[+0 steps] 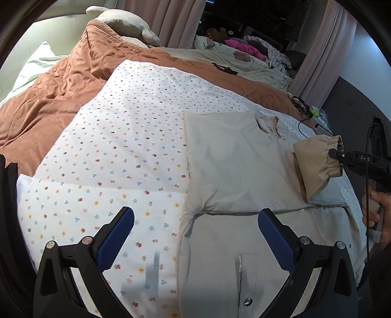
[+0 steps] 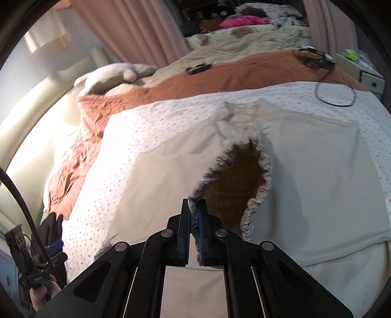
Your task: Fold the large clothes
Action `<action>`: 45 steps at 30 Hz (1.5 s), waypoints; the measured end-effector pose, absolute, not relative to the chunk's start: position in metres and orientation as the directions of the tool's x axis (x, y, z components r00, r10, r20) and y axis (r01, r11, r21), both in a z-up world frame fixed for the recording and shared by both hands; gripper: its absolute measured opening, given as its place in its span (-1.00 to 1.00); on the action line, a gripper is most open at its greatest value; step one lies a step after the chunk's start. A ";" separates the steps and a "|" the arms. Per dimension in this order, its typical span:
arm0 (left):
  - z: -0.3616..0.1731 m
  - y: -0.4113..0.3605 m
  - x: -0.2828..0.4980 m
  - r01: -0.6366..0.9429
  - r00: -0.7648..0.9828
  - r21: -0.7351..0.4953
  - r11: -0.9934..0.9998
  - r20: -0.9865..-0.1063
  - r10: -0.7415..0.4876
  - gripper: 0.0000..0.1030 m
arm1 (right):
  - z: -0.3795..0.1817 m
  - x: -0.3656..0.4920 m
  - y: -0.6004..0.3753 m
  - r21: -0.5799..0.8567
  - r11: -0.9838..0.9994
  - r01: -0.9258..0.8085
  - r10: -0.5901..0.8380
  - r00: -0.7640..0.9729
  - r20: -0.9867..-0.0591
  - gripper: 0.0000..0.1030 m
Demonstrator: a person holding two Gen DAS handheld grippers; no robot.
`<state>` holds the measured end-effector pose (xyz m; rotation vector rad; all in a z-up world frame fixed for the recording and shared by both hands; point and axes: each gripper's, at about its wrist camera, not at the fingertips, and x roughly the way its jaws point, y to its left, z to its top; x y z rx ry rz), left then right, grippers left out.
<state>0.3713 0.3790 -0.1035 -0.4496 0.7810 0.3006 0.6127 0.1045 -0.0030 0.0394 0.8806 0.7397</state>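
A large beige jacket (image 1: 232, 166) lies spread on a white floral-dotted quilt (image 1: 117, 151) on the bed. My left gripper (image 1: 195, 220) is open and empty, hovering above the jacket's lower left part, touching nothing. My right gripper (image 2: 194, 208) is shut on the sleeve's elastic cuff (image 2: 259, 176) and holds it lifted over the jacket body (image 2: 317, 171), the brown lining showing through the opening. In the left wrist view the right gripper (image 1: 333, 154) holds the raised cuff (image 1: 317, 159) at the jacket's right side.
A rust-orange duvet (image 1: 61, 97) and beige pillow (image 1: 124, 22) lie beyond the quilt. A black cable (image 2: 334, 97) and small devices lie at the far edge. Pink curtains (image 1: 176, 22) and a second bed with piled clothes (image 1: 244, 49) stand behind.
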 end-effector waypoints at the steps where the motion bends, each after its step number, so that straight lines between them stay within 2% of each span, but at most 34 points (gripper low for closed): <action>1: -0.103 0.383 0.367 -0.426 0.673 -0.274 0.862 -0.733 0.100 1.00 | -0.006 0.610 0.116 0.319 0.746 -0.584 0.605 0.395 -0.691 -0.96; 6: -0.105 0.398 0.354 -0.445 0.659 -0.259 0.857 -0.743 0.117 1.00 | -0.028 0.601 0.160 0.323 0.715 -0.619 0.602 0.312 -0.735 -0.84; 7: -0.105 0.399 0.353 -0.447 0.657 -0.258 0.857 -0.745 0.118 1.00 | -0.034 0.602 0.165 0.359 0.696 -0.622 0.619 0.266 -0.739 -0.77; 9: -0.104 0.401 0.352 -0.448 0.655 -0.257 0.856 -0.746 0.119 1.00 | -0.044 0.611 0.170 0.417 0.670 -0.614 0.646 0.205 -0.735 -0.51; 10: -0.104 0.400 0.353 -0.447 0.654 -0.255 0.857 -0.747 0.118 1.00 | -0.046 0.612 0.169 0.420 0.669 -0.614 0.650 0.209 -0.730 -0.06; 11: -0.104 0.399 0.354 -0.444 0.654 -0.254 0.859 -0.748 0.116 1.00 | -0.046 0.614 0.166 0.418 0.666 -0.617 0.655 0.217 -0.724 0.52; 12: -0.104 0.397 0.354 -0.440 0.653 -0.252 0.862 -0.748 0.114 1.00 | -0.047 0.614 0.162 0.419 0.666 -0.617 0.659 0.224 -0.718 0.73; 13: -0.104 0.395 0.356 -0.435 0.653 -0.250 0.865 -0.749 0.112 1.00 | -0.047 0.616 0.157 0.422 0.671 -0.610 0.660 0.232 -0.714 0.79; 16: -0.104 0.385 0.361 -0.418 0.657 -0.255 0.872 -0.747 0.096 1.00 | -0.050 0.621 0.134 0.436 0.688 -0.580 0.658 0.245 -0.712 0.79; 29: -0.122 0.322 0.374 -0.342 0.644 -0.263 0.902 -0.764 0.022 1.00 | -0.034 0.589 -0.017 0.306 0.839 -0.449 0.513 0.470 -0.718 0.79; 34: -0.126 0.304 0.357 -0.348 0.638 -0.273 0.897 -0.770 0.013 1.00 | -0.034 0.557 -0.062 0.278 0.871 -0.406 0.468 0.512 -0.720 0.79; 38: -0.125 0.292 0.336 -0.356 0.641 -0.270 0.895 -0.767 0.024 1.00 | -0.032 0.525 -0.092 0.197 0.889 -0.412 0.421 0.571 -0.705 0.79; 45: -0.117 0.277 0.295 -0.378 0.664 -0.253 0.891 -0.745 0.070 1.00 | -0.037 0.485 -0.143 0.208 0.890 -0.405 0.428 0.588 -0.686 0.79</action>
